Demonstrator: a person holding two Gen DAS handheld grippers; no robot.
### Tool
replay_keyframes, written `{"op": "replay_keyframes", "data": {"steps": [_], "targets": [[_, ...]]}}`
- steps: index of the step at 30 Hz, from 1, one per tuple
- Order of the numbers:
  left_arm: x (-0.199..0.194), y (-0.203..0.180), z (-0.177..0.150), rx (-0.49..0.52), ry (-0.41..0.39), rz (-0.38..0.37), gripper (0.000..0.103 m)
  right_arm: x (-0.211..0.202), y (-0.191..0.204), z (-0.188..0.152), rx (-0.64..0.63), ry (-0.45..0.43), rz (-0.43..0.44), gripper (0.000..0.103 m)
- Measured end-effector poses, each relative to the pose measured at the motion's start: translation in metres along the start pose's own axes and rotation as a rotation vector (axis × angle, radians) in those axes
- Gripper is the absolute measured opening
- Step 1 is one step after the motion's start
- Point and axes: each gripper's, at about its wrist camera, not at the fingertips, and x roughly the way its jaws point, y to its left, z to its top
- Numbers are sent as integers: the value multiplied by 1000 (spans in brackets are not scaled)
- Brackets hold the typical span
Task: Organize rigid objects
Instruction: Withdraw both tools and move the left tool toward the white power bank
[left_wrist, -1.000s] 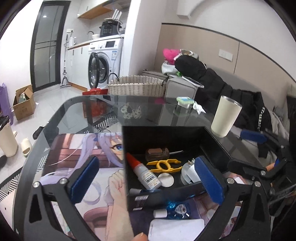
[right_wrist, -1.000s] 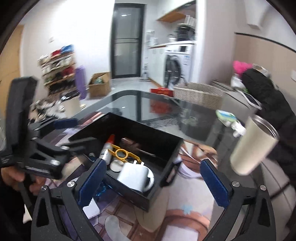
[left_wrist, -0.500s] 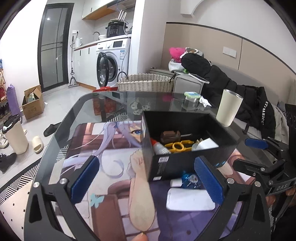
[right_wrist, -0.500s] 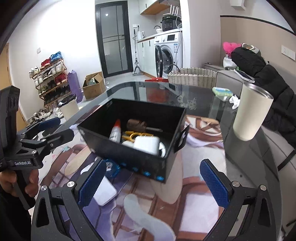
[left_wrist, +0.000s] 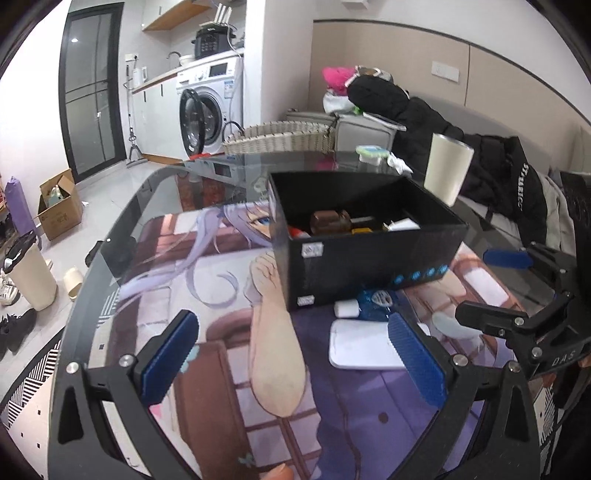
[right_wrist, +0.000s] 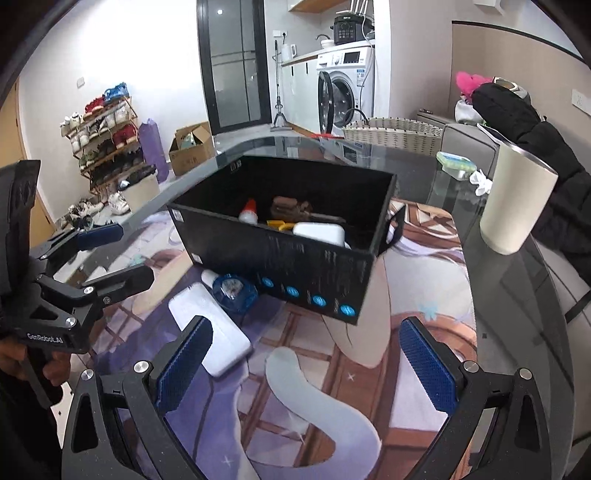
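A black open box (left_wrist: 369, 254) (right_wrist: 280, 258) stands on the printed mat, holding a glue bottle (right_wrist: 248, 212), a brown object (right_wrist: 290, 206), a yellow piece (right_wrist: 277, 224) and a white charger (right_wrist: 319, 232). In front of it lie a white flat slab (left_wrist: 364, 349) (right_wrist: 212, 328), a blue round object (left_wrist: 373, 301) (right_wrist: 234, 290) and a small white cap (left_wrist: 346, 308). My left gripper (left_wrist: 291, 358) hovers open, short of the box. My right gripper (right_wrist: 303, 363) is open too, with nothing between its fingers.
A cream tumbler (left_wrist: 447, 168) (right_wrist: 517, 199) stands on the glass table (left_wrist: 147, 192) right of the box. A wicker basket (left_wrist: 277, 138), a green-lidded container (right_wrist: 456, 162) and dark clothing (left_wrist: 491, 173) sit behind. A hand holds the left gripper's handle in the right wrist view.
Both grippers have pulled back and away from the box, which now sits farther off. The slab, blue object and cap have come fully into view. Both stayed open.
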Motion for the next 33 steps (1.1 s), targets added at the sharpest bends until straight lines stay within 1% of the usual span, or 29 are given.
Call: {"op": "replay_keyframes", "data": {"steps": [4,8,13,20,27,33], "targets": [[9,-5,-3,7,47,-17,103,1,-2,-6,-1,17,-1,103],[18,-12,-6,16,102,-54,103,3,-5,-8,5,24,0,103],[21,-21,-7,39,120,-69,103,3,-10,-7,11,20,-4,103],[34,-43,-5,91,182,-118,103,-1,-20,-7,25,11,-21,103],[43,-54,-6,123,228,-109,103,-5,-25,-9,35,4,-20,103],[46,-52,-5,106,245,-120,103,-2,-26,-10,38,12,-14,103]]}}
